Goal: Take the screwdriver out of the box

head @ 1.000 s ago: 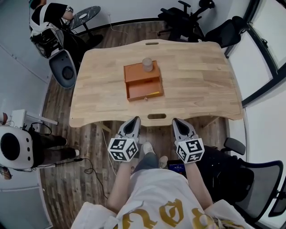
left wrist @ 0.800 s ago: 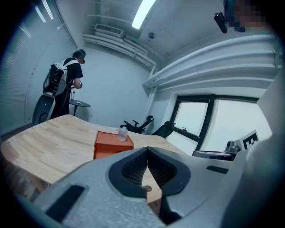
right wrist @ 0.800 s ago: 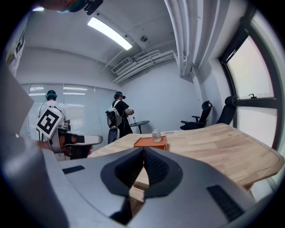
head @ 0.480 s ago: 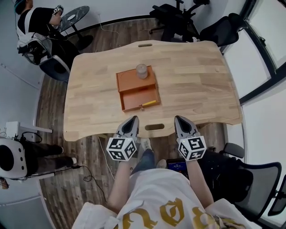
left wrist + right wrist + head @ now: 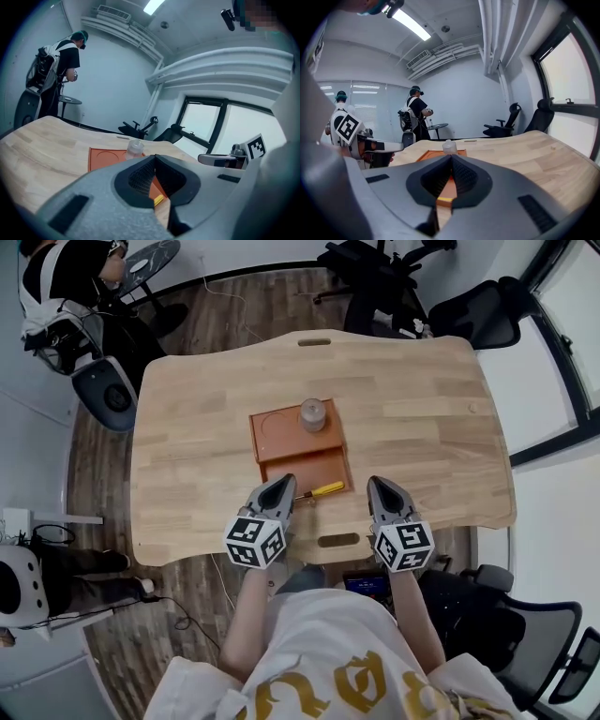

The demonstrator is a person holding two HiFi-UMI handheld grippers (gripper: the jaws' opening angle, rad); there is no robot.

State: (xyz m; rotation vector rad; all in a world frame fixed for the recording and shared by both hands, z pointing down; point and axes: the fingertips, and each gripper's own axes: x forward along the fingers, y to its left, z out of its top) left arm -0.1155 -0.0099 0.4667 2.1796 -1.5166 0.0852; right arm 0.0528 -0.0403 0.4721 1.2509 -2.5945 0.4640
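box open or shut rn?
Open: in the head view the box shows its inside, with the screwdriver lying along its front edge; a jar stands on the flat half behind.

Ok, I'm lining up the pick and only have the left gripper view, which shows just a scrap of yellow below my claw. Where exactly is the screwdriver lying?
Observer: From the head view, the screwdriver lies along the box's near edge. Its yellow handle points to your right, and the whole tool sits just right of the left claw's tip.
Operator: And is the right claw free to help?
Observer: The right claw is shut on nothing. It's over bare table, off the box's right side.
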